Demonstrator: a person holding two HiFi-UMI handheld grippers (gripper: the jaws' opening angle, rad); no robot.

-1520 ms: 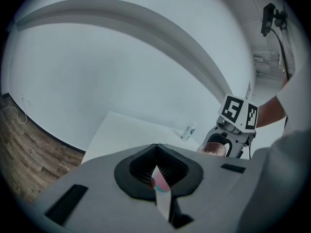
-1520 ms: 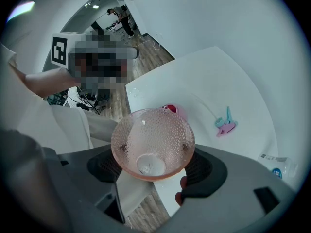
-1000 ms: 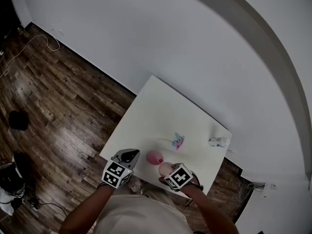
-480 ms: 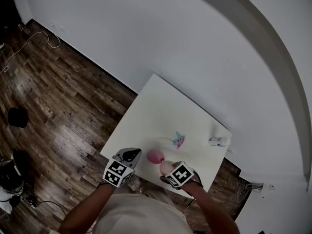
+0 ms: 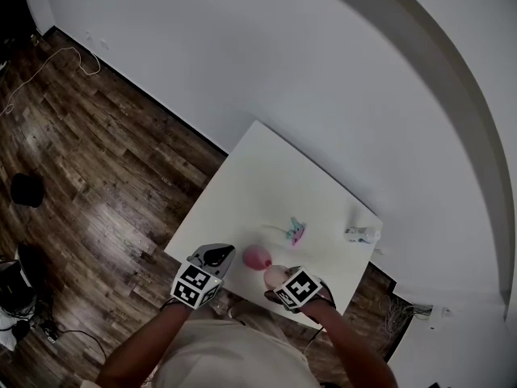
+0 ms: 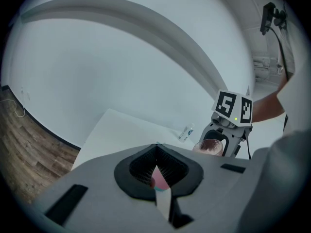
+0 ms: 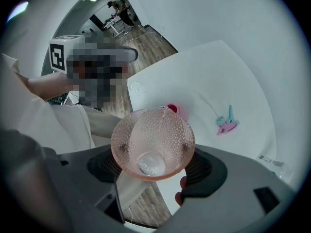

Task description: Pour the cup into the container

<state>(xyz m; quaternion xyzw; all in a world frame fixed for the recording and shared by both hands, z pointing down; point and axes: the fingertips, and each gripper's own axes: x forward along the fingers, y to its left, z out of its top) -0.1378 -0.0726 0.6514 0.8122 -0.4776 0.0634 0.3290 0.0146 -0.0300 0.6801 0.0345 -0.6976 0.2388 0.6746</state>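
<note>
My right gripper (image 7: 153, 165) is shut on a pink dimpled glass cup (image 7: 152, 141), which is tipped with its mouth toward the camera; I see only its clear base inside. Just past its rim a small pink container (image 7: 172, 109) stands on the white table (image 7: 218, 76). In the head view the cup (image 5: 275, 276) hangs at the table's near edge, right beside the container (image 5: 257, 256). My left gripper (image 5: 216, 256) is to the container's left, off the table's near-left edge. Its jaws meet at the tips (image 6: 156, 146) and hold nothing; pink shows through the gap behind them.
A pink and teal clip (image 5: 296, 233) lies mid-table, beyond the container. A small clear bottle (image 5: 362, 234) lies on its side near the right edge. Wooden floor (image 5: 97, 160) surrounds the table, and a white wall runs behind it.
</note>
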